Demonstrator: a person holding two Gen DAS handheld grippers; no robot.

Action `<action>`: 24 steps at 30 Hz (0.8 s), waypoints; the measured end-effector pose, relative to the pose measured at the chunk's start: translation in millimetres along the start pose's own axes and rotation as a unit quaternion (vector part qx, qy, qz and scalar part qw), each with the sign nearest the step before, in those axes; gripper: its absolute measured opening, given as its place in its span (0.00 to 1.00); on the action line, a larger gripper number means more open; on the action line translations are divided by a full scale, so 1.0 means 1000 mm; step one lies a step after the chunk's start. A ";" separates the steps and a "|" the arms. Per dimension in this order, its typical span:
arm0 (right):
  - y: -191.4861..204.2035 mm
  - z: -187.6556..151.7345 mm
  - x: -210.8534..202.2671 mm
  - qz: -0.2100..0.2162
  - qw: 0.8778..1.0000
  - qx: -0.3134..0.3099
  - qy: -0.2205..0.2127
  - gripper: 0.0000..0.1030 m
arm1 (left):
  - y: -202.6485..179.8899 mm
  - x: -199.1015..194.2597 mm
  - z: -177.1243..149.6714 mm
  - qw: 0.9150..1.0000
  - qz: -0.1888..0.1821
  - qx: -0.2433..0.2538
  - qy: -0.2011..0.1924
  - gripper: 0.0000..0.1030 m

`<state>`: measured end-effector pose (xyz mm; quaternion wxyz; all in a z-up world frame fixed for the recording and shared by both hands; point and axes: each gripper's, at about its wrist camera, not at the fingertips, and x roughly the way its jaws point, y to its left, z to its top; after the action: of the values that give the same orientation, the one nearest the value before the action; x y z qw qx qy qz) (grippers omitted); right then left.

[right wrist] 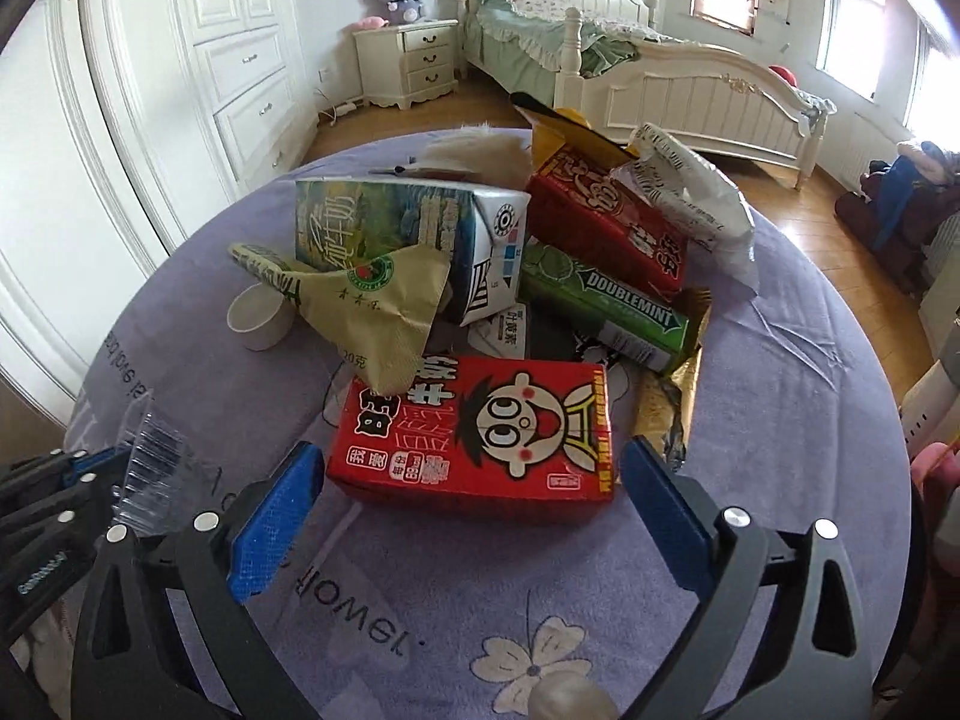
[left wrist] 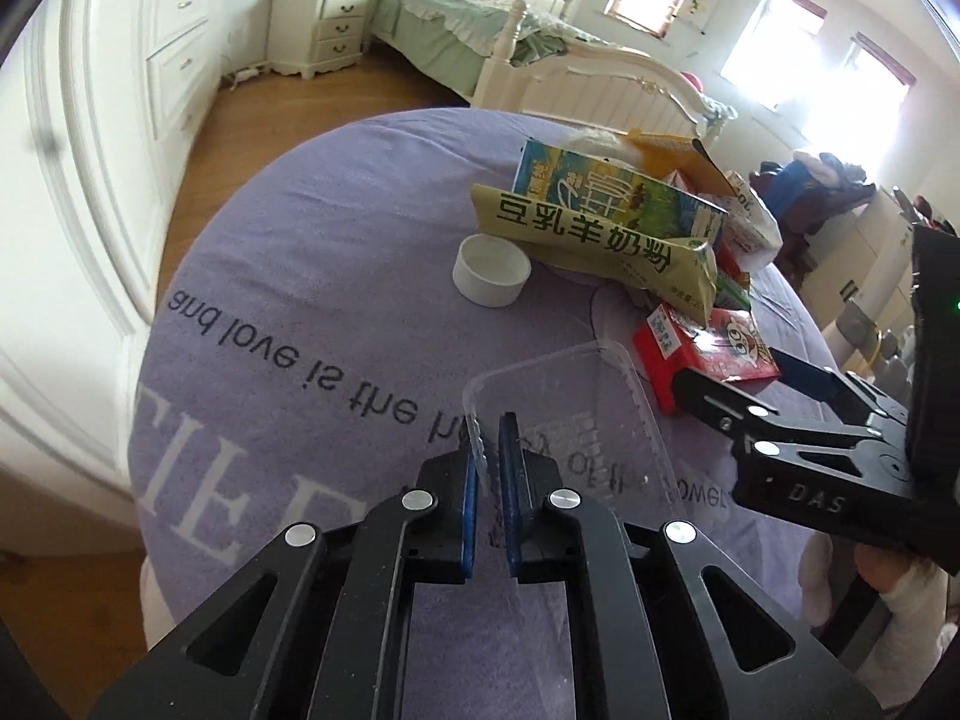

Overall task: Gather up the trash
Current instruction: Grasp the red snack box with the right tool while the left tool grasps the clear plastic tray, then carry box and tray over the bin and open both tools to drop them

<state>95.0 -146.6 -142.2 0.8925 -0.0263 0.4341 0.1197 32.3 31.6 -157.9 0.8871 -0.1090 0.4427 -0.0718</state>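
Note:
My left gripper (left wrist: 489,474) is shut on the near rim of a clear plastic tray (left wrist: 576,414), which lies on the purple tablecloth (left wrist: 288,252). The right wrist view shows that tray (right wrist: 150,468) at the lower left, pinched by the left gripper (right wrist: 111,468). My right gripper (right wrist: 474,510) stands open, its blue pads (right wrist: 282,516) on either side of the near end of a red milk carton (right wrist: 480,426) without pressing on it. In the left wrist view the right gripper (left wrist: 744,375) reaches in from the right over that red carton (left wrist: 708,348).
Behind the red carton lies a heap: a green-blue milk carton (right wrist: 408,240), a yellow-green sachet (right wrist: 372,312), a Doublemint pack (right wrist: 606,306), a second red carton (right wrist: 600,216), a white wrapper (right wrist: 696,192). A small white cup (right wrist: 261,315) stands left. Bed and drawers lie beyond.

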 end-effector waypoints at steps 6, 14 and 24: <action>-0.008 -0.006 -0.010 0.027 0.999 0.011 -0.013 0.83 | -0.006 -0.020 0.007 0.999 -0.006 0.013 -0.041 0.04; -0.064 -0.033 -0.081 0.061 0.988 0.084 -0.112 0.84 | -0.050 -0.042 0.029 0.995 -0.052 0.060 -0.066 0.04; -0.164 -0.062 -0.160 -0.040 0.961 0.164 -0.221 0.84 | -0.191 -0.041 0.058 0.971 -0.137 0.178 -0.080 0.04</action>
<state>-8.8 -345.5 -64.6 0.9623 0.1302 0.2382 0.0141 48.4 -136.3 -43.7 0.9062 -0.0140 0.3316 -0.2619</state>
